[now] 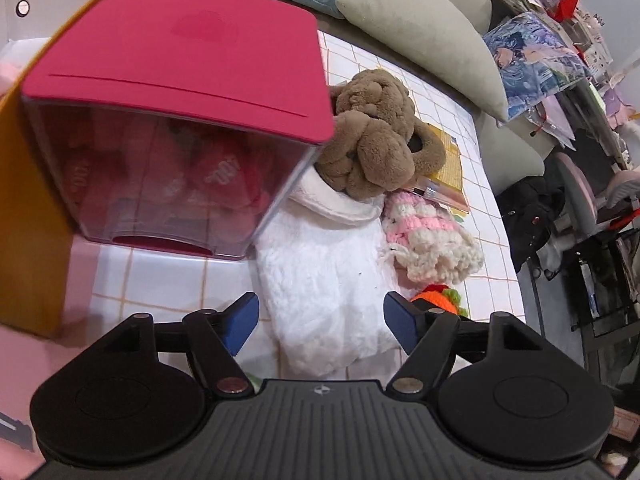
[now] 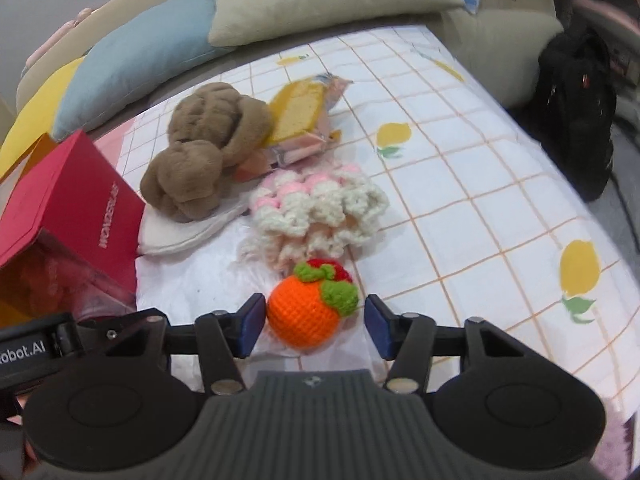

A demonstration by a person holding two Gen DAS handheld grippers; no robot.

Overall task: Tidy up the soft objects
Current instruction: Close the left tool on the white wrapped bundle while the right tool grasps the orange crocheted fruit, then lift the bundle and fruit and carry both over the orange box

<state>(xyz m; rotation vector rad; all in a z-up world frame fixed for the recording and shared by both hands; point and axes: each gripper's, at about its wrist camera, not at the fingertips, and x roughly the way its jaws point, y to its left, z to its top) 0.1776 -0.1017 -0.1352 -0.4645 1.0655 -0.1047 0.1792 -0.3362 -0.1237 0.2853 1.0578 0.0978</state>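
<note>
An orange crochet fruit (image 2: 306, 314) with green leaves lies on a white fluffy cloth (image 1: 324, 280), between the open fingers of my right gripper (image 2: 316, 326); whether they touch it is unclear. Behind it lie a pink-and-cream crochet piece (image 2: 320, 208) and a brown knot plush (image 2: 208, 160) on a folded white towel (image 2: 180, 232). My left gripper (image 1: 320, 322) is open and empty over the white cloth, in front of a clear storage box with a red lid (image 1: 180, 64) that holds red soft items. The orange fruit (image 1: 436, 300) shows by my left gripper's right finger.
A yellow packaged item (image 2: 300, 116) lies behind the plush. Beige (image 2: 320, 4), blue (image 2: 140, 56) and yellow (image 2: 36, 116) pillows line the back of the checked bedsheet (image 2: 460, 184). A black backpack (image 2: 576, 120) sits at the right. An orange cardboard box (image 1: 28, 208) stands left.
</note>
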